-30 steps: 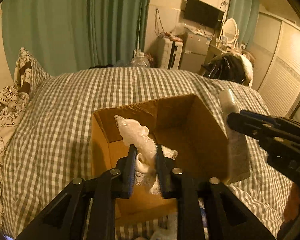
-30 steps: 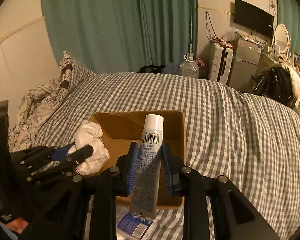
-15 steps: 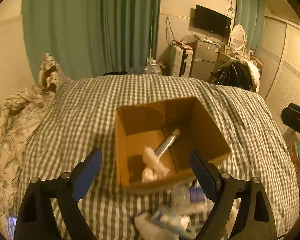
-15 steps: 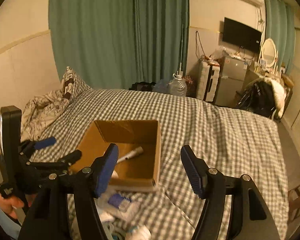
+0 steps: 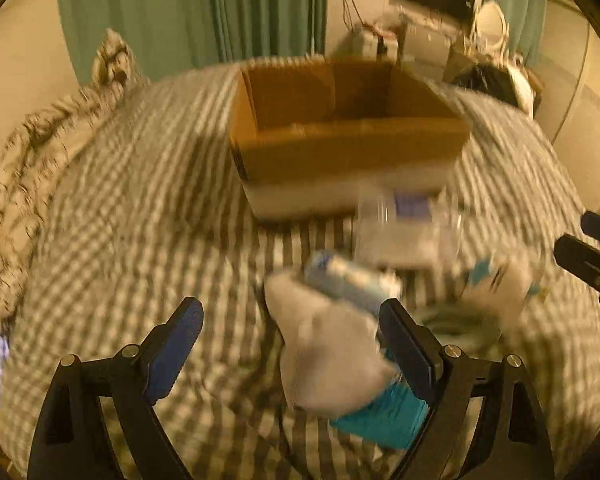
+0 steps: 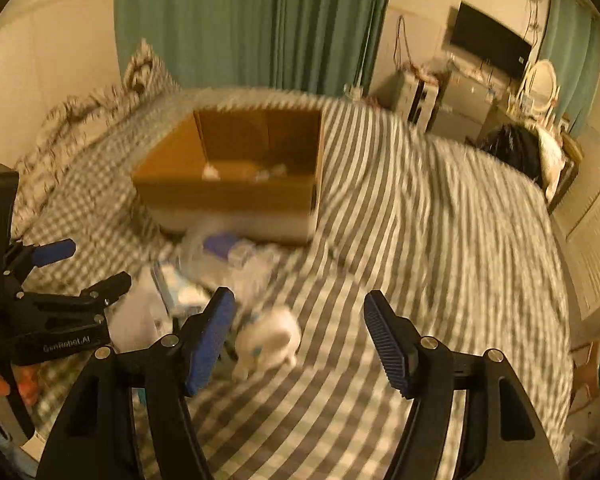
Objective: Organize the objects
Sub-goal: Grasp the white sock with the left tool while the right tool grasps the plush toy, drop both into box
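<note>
- Both pairs of fingers stand wide apart and hold nothing: our left gripper [image 5: 290,330] hangs over the pile on the bed [image 5: 132,208], our right gripper [image 6: 300,330] over its right edge.
- Between the left fingers lies a white cloth bundle [image 5: 324,356]; it looks soft and light, so we judge a pinch across its bunched middle will hold.
- Under it sits a teal packet [image 5: 384,418], touching the cloth; flat and probably slick, best taken by an edge.
- Near the right fingers lies a small white item [image 6: 270,340], likely light and squashy.
- Farther out, the cardboard box [image 6: 228,196] sits on the bed with a few things inside.
- Motion blur smears everything; labels, the clear packaging beside the box and the box's contents cannot be identified.
</note>
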`<state>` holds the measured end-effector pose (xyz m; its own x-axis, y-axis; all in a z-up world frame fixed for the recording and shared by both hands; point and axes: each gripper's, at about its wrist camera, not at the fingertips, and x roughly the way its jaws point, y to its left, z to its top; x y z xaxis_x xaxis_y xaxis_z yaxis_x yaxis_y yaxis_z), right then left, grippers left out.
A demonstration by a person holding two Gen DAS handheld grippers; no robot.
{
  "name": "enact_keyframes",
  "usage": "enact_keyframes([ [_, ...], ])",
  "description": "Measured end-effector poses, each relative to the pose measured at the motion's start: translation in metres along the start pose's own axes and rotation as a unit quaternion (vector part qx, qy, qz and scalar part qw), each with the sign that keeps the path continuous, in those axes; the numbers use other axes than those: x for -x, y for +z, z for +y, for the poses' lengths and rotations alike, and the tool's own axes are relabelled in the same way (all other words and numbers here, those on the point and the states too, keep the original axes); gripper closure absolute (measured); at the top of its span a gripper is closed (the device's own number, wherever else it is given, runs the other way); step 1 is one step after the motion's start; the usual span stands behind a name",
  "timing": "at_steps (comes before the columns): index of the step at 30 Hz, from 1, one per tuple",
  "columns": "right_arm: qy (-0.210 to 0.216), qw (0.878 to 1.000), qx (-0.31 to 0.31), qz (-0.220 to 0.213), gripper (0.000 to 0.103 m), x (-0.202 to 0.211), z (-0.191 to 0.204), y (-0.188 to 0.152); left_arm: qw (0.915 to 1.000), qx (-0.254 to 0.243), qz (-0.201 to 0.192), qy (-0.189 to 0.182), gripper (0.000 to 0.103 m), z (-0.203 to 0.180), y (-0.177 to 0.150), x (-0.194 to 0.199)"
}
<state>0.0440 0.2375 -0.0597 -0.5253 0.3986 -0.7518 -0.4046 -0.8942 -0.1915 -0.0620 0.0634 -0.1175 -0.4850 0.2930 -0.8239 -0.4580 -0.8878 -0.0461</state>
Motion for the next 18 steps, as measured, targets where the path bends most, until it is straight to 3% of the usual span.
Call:
enact_keyframes([
  [4, 0.006, 1.000, -0.006, 0.024, 0.036, -0.020, 0.001, -0.014, 0.9996, -0.011, 0.026, -0.002, 0.011, -0.005, -0.018, -0.019],
  [12, 0.009, 0.999, -0.001, 0.054, 0.036, -0.045, 0.007, -0.023, 0.9976, -0.029, 0.049, -0.039, 0.011, -0.019, -0.031, -0.038],
  [14, 0.010, 0.998, 0.000, 0.055, 0.038, -0.046, 0.008, -0.022, 0.9967, -0.030, 0.056, -0.050, 0.023, -0.020, -0.031, -0.041],
  [16, 0.014, 0.998, 0.003, 0.053, 0.048, -0.044, 0.009, -0.022, 0.9953, -0.030, 0.063, -0.067, 0.036, -0.019, -0.031, -0.042],
  [18, 0.018, 0.998, 0.007, 0.052, 0.061, -0.041, 0.011, -0.020, 0.9948, -0.034, 0.065, -0.071, 0.042, -0.019, -0.031, -0.040],
])
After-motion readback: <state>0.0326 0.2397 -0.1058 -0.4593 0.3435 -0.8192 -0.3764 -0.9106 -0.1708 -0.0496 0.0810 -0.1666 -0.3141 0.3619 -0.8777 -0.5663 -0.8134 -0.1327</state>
